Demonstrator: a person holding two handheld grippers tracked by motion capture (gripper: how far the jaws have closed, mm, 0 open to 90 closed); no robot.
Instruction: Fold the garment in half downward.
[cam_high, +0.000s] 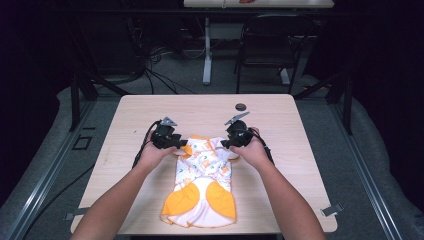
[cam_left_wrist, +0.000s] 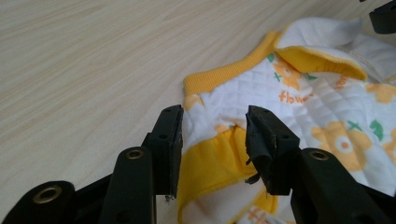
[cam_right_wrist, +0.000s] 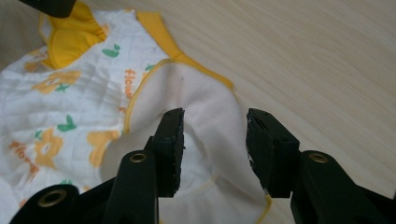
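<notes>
The baby garment (cam_high: 202, 180) lies flat at the lower middle of the table (cam_high: 280, 110) in the high view, its far edge folded toward the centre. The left gripper (cam_left_wrist: 215, 140) and the right gripper (cam_right_wrist: 215, 140) are both released, jaws apart with cloth lying loose between them and nothing pinched. To finish this fold well, I would lift both straight clear so the pads do not drag the fold open, then press the crease flat.

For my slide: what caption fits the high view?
Two open grippers flank a baby garment on the table.
</notes>
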